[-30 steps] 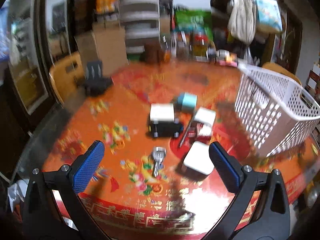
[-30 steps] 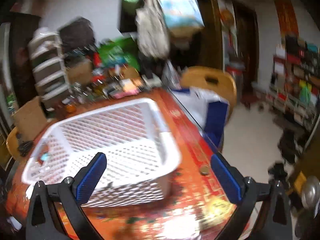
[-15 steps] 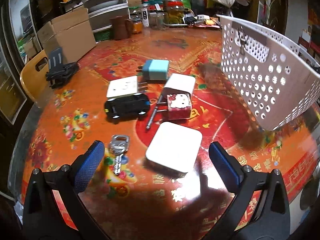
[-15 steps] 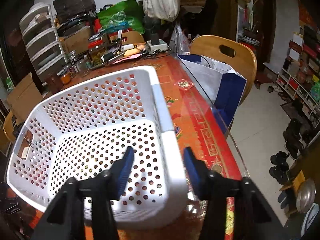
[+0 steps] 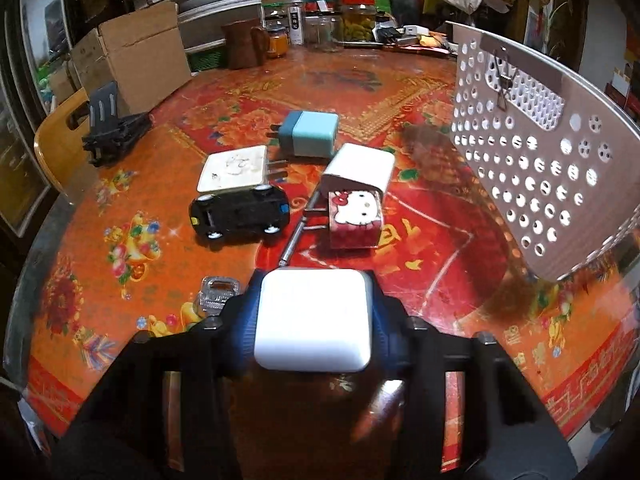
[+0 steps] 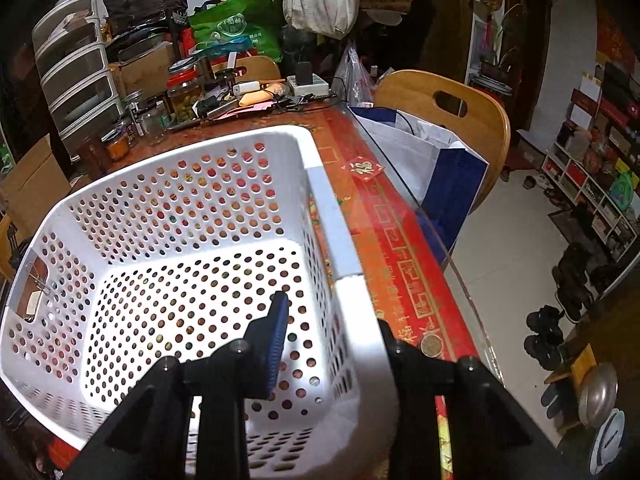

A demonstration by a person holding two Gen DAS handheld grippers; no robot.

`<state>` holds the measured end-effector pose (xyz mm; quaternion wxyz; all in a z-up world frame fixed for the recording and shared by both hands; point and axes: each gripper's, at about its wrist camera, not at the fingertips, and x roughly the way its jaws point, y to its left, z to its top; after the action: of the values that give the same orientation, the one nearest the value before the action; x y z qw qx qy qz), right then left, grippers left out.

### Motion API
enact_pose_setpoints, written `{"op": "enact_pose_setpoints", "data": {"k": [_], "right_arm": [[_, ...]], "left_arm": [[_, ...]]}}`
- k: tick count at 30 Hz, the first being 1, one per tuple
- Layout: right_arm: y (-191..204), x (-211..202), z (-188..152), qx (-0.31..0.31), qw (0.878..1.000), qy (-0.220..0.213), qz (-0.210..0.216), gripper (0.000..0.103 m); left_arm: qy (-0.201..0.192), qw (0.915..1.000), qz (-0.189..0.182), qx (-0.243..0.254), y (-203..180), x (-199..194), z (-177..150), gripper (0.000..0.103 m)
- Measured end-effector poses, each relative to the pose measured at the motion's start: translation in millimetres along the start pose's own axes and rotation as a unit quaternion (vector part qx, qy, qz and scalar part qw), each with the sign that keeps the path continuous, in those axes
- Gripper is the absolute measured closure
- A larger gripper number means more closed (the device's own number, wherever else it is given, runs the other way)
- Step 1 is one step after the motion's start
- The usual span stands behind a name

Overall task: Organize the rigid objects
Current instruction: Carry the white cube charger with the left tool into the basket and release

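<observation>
The left hand-held gripper (image 5: 314,320) is closing its blue pads (image 5: 240,328) on a white square charger block with rounded corners (image 5: 314,318), which sits between them low over the red and orange patterned counter (image 5: 440,248); the pads touch both of its sides. Just beside it on the left lies a silver key (image 5: 218,298). Farther out are a black toy car on its side (image 5: 239,214), a white cartoon-cat charger (image 5: 356,214) and a thin metal rod (image 5: 294,242), then a flat white plug (image 5: 234,169) and a teal plug adapter (image 5: 310,135).

The right hand-held gripper (image 6: 332,332) is clamped on the near right wall of a white perforated plastic basket (image 6: 192,208), one blue pad (image 6: 276,338) inside and the other finger outside. The basket looks empty, standing to the right of the small things on the counter. A coin (image 6: 431,346) lies near the counter's edge.
</observation>
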<state>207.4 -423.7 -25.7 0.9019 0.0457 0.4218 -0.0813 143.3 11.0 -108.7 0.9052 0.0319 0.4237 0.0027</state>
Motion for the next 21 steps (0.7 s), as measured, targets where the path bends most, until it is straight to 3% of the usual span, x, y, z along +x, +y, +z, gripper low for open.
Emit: {"op": "enact_pose_setpoints", "data": {"k": [8, 16, 21], "right_arm": [[-0.2, -1.2, -0.9, -0.001, 1.0, -0.004, 0.0, 0.074], [3.8, -1.9, -0.8, -0.009, 1.0, 0.0, -0.012, 0.074], [4.6, 0.6, 0.4, -0.012, 1.0, 0.001, -0.018, 0.074]], "left_arm": [[-0.02, 0.9993, 0.033, -0.001, 7.8, -15.8, 13.8, 0.06], [-0.075, 0.9926, 0.085, 0.043, 3.4, -60.0, 76.3, 0.06], [-0.092, 0.9889, 0.083, 0.082, -19.7, -76.4, 120.7, 0.06]]}}
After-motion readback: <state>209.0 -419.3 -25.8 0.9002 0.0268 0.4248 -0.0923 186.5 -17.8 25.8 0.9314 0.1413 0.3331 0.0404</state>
